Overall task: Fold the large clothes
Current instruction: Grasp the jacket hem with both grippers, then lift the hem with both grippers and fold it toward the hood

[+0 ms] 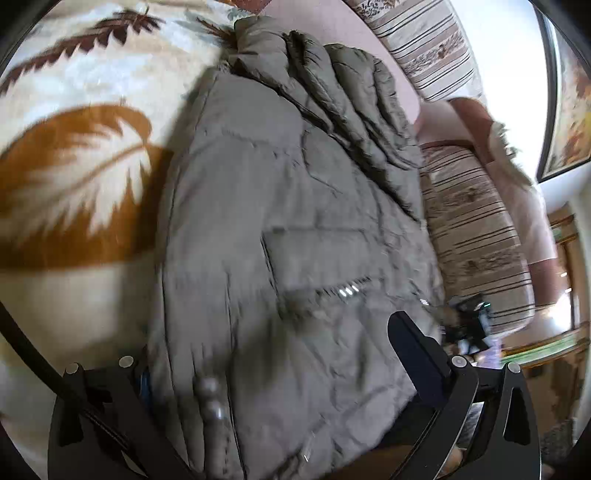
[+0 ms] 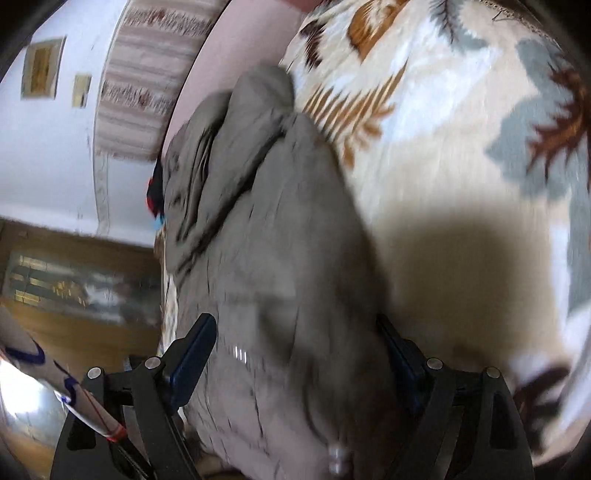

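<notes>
A puffy grey-olive jacket (image 1: pixel 295 206) lies on a leaf-patterned blanket (image 1: pixel 74 184), sleeves bunched at its far end. In the left wrist view my left gripper (image 1: pixel 273 339) stands wide over the near hem. Its right finger (image 1: pixel 413 350) rests above the fabric and the left one is partly hidden behind the jacket's edge. In the right wrist view the jacket (image 2: pixel 280 229) fills the middle. My right gripper (image 2: pixel 295 321) straddles it with both blue-padded fingers (image 2: pixel 195 350) far apart, and I see no pad pressing the cloth. Both views are blurred.
Striped cushions (image 1: pixel 469 229) and a pink sheet (image 1: pixel 332 22) border the jacket's far side. A framed picture (image 1: pixel 565 110) hangs on the wall. Wooden furniture (image 2: pixel 74 288) and floor lie beyond the bed edge. A small dark device (image 1: pixel 467 325) sits by the jacket's right edge.
</notes>
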Demonstrator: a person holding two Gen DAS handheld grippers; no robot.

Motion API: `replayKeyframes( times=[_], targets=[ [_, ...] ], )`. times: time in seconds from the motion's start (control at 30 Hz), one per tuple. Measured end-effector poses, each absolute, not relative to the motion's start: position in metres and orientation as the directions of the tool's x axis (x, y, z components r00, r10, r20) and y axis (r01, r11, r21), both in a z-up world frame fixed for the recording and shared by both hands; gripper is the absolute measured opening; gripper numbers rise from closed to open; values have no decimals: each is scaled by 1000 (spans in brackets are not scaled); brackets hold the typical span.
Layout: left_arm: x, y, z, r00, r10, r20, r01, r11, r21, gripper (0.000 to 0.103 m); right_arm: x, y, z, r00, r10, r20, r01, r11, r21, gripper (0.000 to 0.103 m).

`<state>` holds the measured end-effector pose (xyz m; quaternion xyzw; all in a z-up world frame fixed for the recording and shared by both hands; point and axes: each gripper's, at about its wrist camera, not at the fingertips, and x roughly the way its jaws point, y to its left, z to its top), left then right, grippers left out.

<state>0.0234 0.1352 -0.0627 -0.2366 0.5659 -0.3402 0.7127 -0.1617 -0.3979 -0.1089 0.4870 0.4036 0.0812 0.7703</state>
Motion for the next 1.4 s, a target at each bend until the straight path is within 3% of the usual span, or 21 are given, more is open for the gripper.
replayKeyframes(
  times=[0.27, 0.67, 0.97, 1.03, 1.1, 1.2, 1.33, 1.4],
  targets=[
    [0, 133, -56, 130, -779, -613, 268, 623, -735, 102, -185, -378, -120, 637, 576, -513, 231, 492, 839, 88],
    [-28, 101, -57, 197, -570, -797, 326, 805, -495, 102, -196, -343, -126, 604, 626, -494, 178, 498, 849, 85],
    [-35, 94, -58, 223, -527, -820, 341, 830, -441, 102, -199, -320, -133, 551, 639, -537, 186, 533, 825, 72],
    [-36, 93, -58, 241, -501, -831, 323, 849, -419, 94, -200, -317, -133, 542, 638, -547, 187, 543, 818, 71],
    [-39, 94, -57, 270, -438, -857, 308, 883, -355, 63, -200, -312, -132, 535, 633, -560, 188, 557, 809, 71],
    [-41, 99, -53, 288, -401, -870, 290, 902, -320, 37, -200, -310, -131, 533, 608, -589, 209, 580, 788, 63],
    [-43, 102, -43, 307, -387, -869, 275, 910, -309, 26, -202, -312, -122, 531, 559, -637, 243, 620, 746, 40],
    [-44, 99, -30, 327, -376, -867, 283, 915, -289, 22, -203, -311, -114, 539, 540, -646, 241, 636, 733, 34]
  ],
)
